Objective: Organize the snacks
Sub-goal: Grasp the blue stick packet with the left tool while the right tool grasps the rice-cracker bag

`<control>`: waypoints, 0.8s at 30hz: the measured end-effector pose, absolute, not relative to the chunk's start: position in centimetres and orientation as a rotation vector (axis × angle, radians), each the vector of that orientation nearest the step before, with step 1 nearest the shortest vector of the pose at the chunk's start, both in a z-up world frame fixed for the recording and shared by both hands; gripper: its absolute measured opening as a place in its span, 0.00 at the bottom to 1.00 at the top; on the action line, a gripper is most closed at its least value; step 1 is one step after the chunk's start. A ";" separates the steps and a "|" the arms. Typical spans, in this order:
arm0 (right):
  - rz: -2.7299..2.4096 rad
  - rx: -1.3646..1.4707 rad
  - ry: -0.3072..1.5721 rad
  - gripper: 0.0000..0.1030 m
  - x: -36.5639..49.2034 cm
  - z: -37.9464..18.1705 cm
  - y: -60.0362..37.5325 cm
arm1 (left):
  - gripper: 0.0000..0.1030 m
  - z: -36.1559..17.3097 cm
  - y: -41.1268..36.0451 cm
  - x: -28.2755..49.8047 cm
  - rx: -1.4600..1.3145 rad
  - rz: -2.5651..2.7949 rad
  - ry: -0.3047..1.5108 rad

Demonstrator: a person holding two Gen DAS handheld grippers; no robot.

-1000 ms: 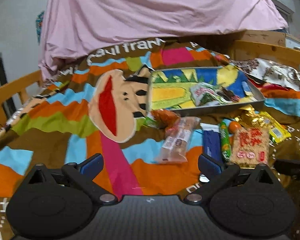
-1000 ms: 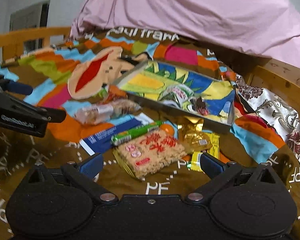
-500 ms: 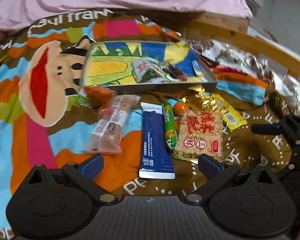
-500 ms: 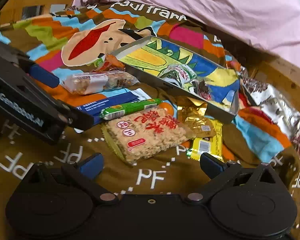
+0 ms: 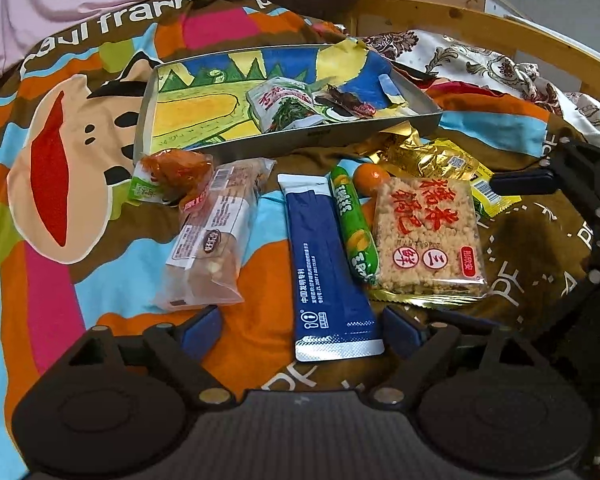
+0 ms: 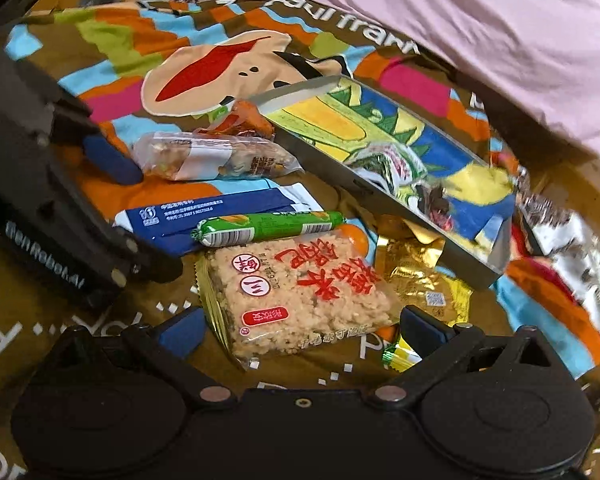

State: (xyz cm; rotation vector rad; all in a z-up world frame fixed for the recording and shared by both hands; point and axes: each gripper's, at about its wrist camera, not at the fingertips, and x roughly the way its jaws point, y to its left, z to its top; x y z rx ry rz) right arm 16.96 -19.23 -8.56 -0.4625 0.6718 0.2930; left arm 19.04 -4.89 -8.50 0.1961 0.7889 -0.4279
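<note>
Ahead of my tongs a colourful cartoon blanket [image 5: 80, 184] is lying spread beneath everything. Beyond it a pink sheet [image 6: 480, 20] is draping down, and a wooden bed rail [image 5: 500, 28] is running off to my right.

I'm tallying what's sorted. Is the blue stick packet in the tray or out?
Out. The blue stick packet lies flat on the blanket in front of the tray, beside the green sausage.
</note>
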 end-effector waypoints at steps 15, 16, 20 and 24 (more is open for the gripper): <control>0.134 -0.160 0.664 0.99 17.5 -5.7 -22.0 | 0.79 -8.3 -5.6 17.8 0.276 -0.384 0.734; 0.133 -0.121 0.670 0.99 18.1 -5.6 -22.0 | 0.79 -8.4 -6.0 17.8 0.297 -0.380 0.732; 0.082 -0.010 0.699 0.99 20.1 -6.1 -22.1 | 0.78 -8.8 -6.8 18.2 0.320 -0.379 0.722; 0.049 -0.032 0.723 0.99 21.5 -7.3 -20.8 | 0.68 -8.8 -7.4 18.4 0.346 -0.378 0.709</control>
